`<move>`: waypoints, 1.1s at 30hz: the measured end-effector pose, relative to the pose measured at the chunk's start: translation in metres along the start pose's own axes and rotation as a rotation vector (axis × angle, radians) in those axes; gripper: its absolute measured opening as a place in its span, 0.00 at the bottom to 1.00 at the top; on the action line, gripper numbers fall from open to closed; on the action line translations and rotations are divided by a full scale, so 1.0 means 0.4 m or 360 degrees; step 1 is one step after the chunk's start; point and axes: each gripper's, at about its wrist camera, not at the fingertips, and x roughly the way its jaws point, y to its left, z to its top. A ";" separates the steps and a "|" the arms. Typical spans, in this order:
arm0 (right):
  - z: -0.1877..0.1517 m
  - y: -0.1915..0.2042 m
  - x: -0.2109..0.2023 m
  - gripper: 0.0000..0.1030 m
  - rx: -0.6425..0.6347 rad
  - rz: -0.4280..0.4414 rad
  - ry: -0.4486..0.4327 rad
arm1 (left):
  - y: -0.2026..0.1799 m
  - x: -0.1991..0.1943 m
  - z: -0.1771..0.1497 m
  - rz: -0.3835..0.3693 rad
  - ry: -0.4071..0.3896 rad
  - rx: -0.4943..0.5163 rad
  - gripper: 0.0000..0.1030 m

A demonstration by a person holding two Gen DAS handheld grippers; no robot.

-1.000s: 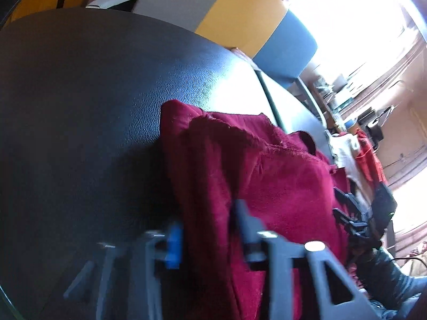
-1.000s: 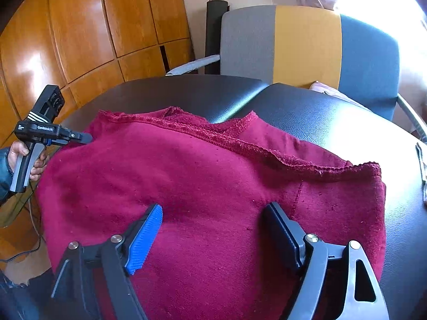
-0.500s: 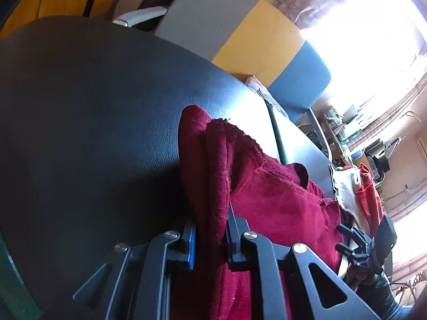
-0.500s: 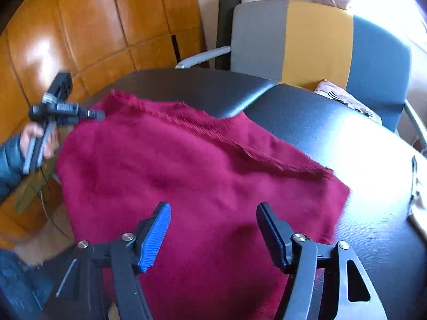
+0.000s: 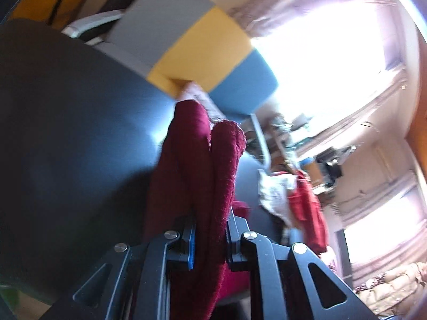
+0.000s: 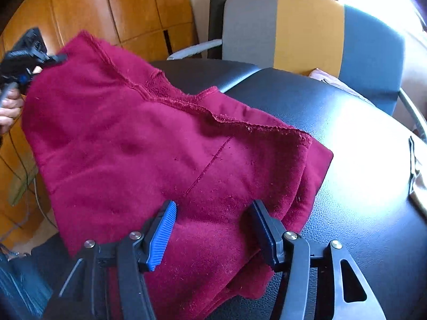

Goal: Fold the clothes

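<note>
The left gripper clenched a bunched edge of the garment, lifting its upper-left corner; the rest lay mid-frame on the dark surface. The right gripper hung released above it. The thick, heavy cloth could slip from that narrow pinch. A chair stood behind.

Both grippers are built of black plastic links fastened with round silver screws. On the right gripper a ribbed blue pad is fitted to one finger and a black pad to the other. The left gripper carries the same blue pad.
</note>
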 end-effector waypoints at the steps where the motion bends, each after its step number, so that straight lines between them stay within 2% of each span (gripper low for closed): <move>1: -0.004 0.000 -0.002 0.57 0.0011 0.0001 -0.0011 | -0.030 0.018 0.000 -0.0031 0.0008 -0.0006 0.14; 4: -0.010 0.000 -0.002 0.58 0.0043 0.0005 -0.0046 | -0.119 0.086 -0.003 -0.0075 0.0052 -0.0024 0.14; 6: -0.016 0.002 -0.001 0.58 0.0063 0.0011 -0.0070 | -0.173 0.165 -0.014 -0.0048 0.0113 -0.0038 0.14; 11: -0.033 0.000 -0.008 0.59 0.0115 0.0037 -0.0134 | -0.251 0.392 -0.084 0.0158 0.0321 -0.0021 0.14; 14: -0.040 -0.006 -0.011 0.59 0.0129 0.0055 -0.0157 | -0.264 0.532 -0.141 0.0272 0.0452 -0.0009 0.14; 16: -0.046 -0.011 -0.015 0.59 0.0146 0.0071 -0.0173 | -0.237 0.584 -0.168 0.0291 0.0502 -0.0059 0.14; 23: -0.056 -0.012 -0.018 0.59 0.0169 0.0073 -0.0189 | -0.247 0.585 -0.171 0.0074 0.0559 -0.0141 0.15; 28: -0.060 -0.001 -0.026 0.60 0.0161 0.0078 -0.0204 | -0.259 0.576 -0.170 -0.0093 0.0594 -0.0190 0.27; 31: -0.066 0.005 -0.032 0.60 0.0155 0.0072 -0.0204 | -0.266 0.571 -0.169 -0.0194 0.0615 -0.0220 0.29; 33: -0.067 0.010 -0.035 0.60 0.0150 0.0062 -0.0202 | -0.275 0.538 -0.157 -0.0264 0.0566 -0.0190 0.29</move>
